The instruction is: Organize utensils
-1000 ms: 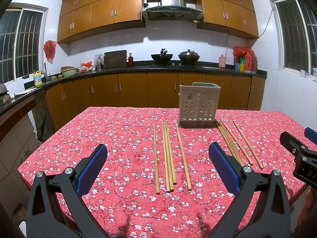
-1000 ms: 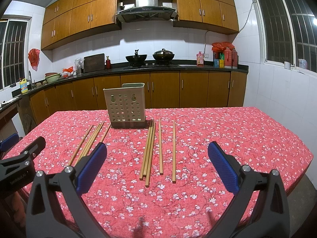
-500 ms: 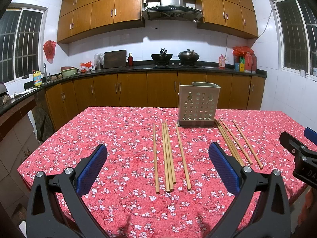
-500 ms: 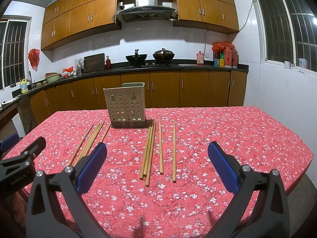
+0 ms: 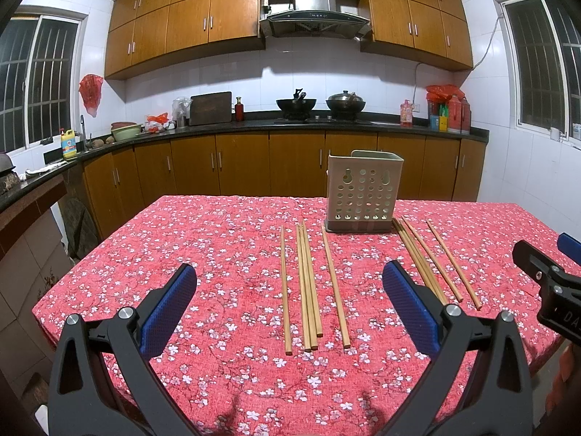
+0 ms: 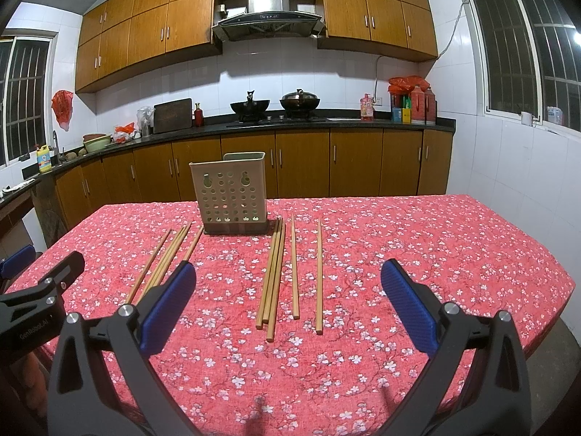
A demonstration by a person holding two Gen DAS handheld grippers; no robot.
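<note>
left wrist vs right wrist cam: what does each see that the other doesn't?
Only the left wrist view shows the left gripper head-on, jaws wide open and empty, with the right gripper's finger at its right edge. Only the right wrist view shows the right gripper head-on, also open and empty, with the left gripper at its left edge. Both show the perforated utensil holder standing upright on the red floral tablecloth, a chopstick group on each side of it, and the kitchen counter behind.
</note>
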